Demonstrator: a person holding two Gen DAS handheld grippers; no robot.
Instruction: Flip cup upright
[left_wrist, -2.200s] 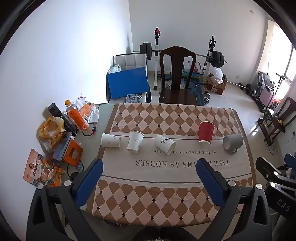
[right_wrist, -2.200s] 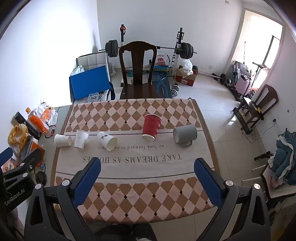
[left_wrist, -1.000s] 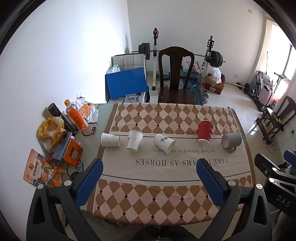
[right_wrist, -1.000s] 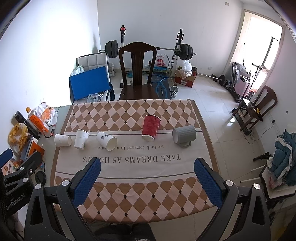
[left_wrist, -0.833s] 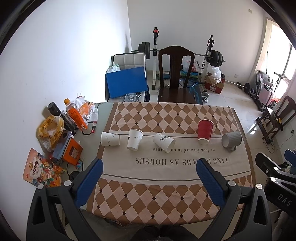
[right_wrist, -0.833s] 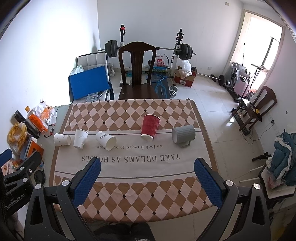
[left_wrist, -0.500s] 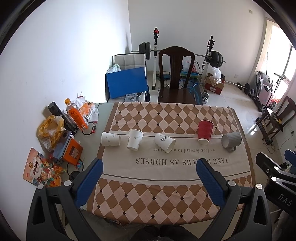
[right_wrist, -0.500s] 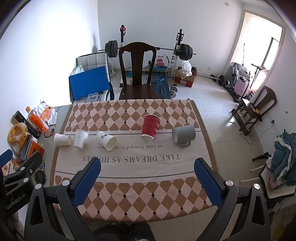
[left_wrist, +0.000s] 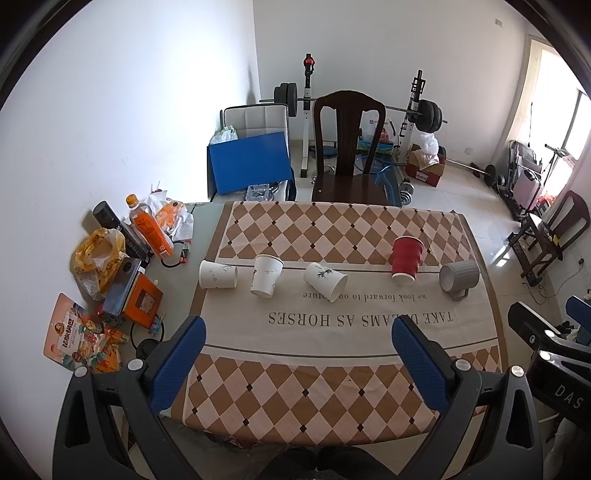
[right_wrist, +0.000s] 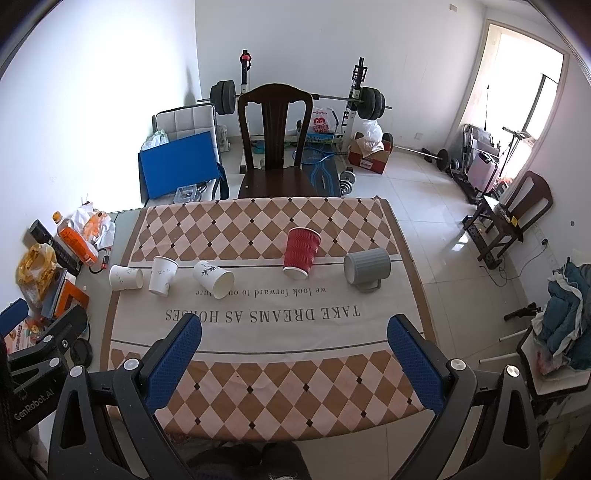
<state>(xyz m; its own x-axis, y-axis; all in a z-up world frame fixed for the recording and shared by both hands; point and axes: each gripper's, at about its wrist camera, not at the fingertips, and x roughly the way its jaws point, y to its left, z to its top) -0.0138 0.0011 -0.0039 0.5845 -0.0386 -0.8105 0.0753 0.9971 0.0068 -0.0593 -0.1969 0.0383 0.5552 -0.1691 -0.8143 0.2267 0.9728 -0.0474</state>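
Several cups lie in a row across the checkered tablecloth (left_wrist: 332, 373). From left: a white paper cup (left_wrist: 218, 274) on its side, a second white cup (left_wrist: 266, 275) tipped over, a third white cup (left_wrist: 325, 281) on its side, a red ribbed cup (left_wrist: 405, 261) tipped over, and a grey mug (left_wrist: 459, 275) on its side. They also show in the right wrist view: the white cups (right_wrist: 125, 278) (right_wrist: 163, 275) (right_wrist: 214, 278), the red cup (right_wrist: 301, 252), the grey mug (right_wrist: 366, 266). My left gripper (left_wrist: 297, 349) and right gripper (right_wrist: 293, 349) are open and empty, held above the table's near edge.
A dark wooden chair (left_wrist: 347, 155) stands at the table's far side. An orange bottle (left_wrist: 149, 232), a yellow bag (left_wrist: 96, 254), snack packets and boxes crowd the table's left strip. Weight racks and a blue board (left_wrist: 249, 162) stand behind.
Both views have shifted only slightly; the cups lie as before and both grippers stay open and empty.
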